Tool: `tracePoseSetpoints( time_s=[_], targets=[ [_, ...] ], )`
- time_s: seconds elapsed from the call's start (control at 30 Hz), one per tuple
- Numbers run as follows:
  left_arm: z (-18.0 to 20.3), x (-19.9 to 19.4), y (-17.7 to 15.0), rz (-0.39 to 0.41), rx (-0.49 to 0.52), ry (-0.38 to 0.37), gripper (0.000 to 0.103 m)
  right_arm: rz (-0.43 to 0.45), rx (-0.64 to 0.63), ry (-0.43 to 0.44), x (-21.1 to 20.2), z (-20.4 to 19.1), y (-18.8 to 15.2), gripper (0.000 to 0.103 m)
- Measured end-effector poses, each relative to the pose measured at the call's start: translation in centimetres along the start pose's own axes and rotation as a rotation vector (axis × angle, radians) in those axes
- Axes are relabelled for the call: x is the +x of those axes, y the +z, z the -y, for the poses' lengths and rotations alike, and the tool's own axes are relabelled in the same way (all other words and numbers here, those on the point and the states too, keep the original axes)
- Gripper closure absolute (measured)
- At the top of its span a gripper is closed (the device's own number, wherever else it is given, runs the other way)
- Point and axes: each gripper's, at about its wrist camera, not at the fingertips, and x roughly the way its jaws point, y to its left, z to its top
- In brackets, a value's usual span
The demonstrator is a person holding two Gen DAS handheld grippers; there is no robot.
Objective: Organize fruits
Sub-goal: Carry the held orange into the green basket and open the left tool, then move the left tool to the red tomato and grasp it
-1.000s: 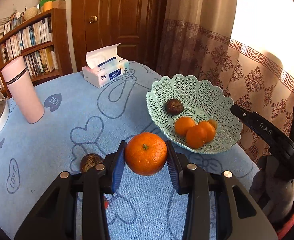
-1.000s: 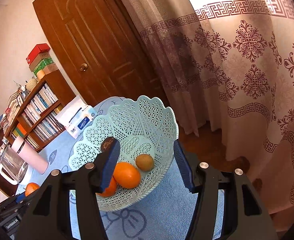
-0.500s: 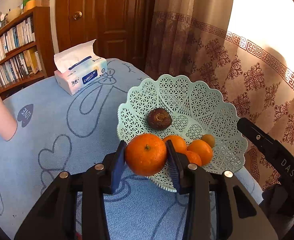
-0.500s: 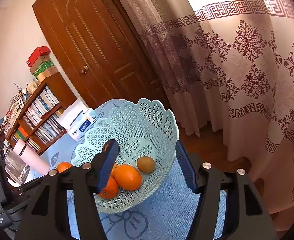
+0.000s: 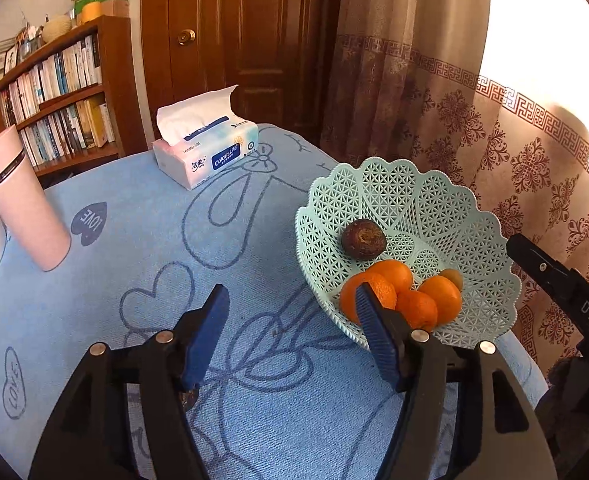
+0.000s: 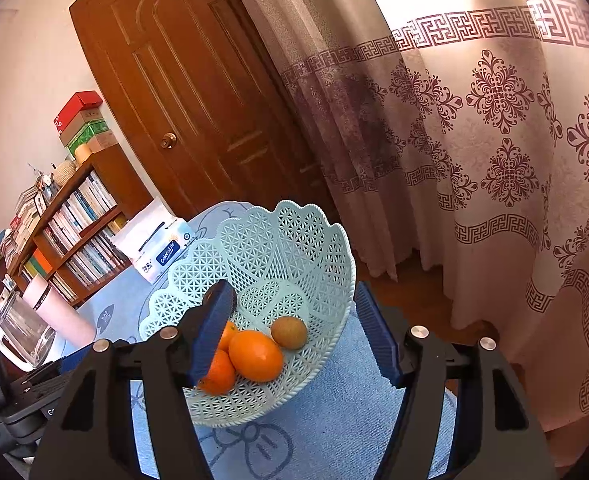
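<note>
Blue-padded, my left gripper [image 5: 290,336] tilts down beside the basket [image 5: 490,240], jaws just opened, nothing between them; my right gripper [image 6: 294,332] hangs open over it.

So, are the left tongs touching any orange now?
Apart. The left wrist view shows the left tongs open, with only the cloth between them; the oranges lie in the basket.

Mint lattice basket [image 5: 410,196], right of frame, holds four oranges [image 5: 440,294] clustered at its near side, one dark brown fruit [image 5: 363,239] above them, one small tan fruit [image 5: 452,278].
</note>
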Motion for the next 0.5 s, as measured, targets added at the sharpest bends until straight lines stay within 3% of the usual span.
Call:
tracePoseSetpoints(
  time_s=[0.13,0.5],
  targets=[
    [-0.6,-0.7,-0.2,0.008,-0.008,0.01,0.031,0.007,-0.006,-0.002,-0.2,-0.1,-0.1,0.037],
    [-4.3,-3.4,-0.5,0.039,-0.076,0.048,0.031,0.016,-0.018,-0.002,-0.3,-0.3,0.0,0.037]
  ],
)
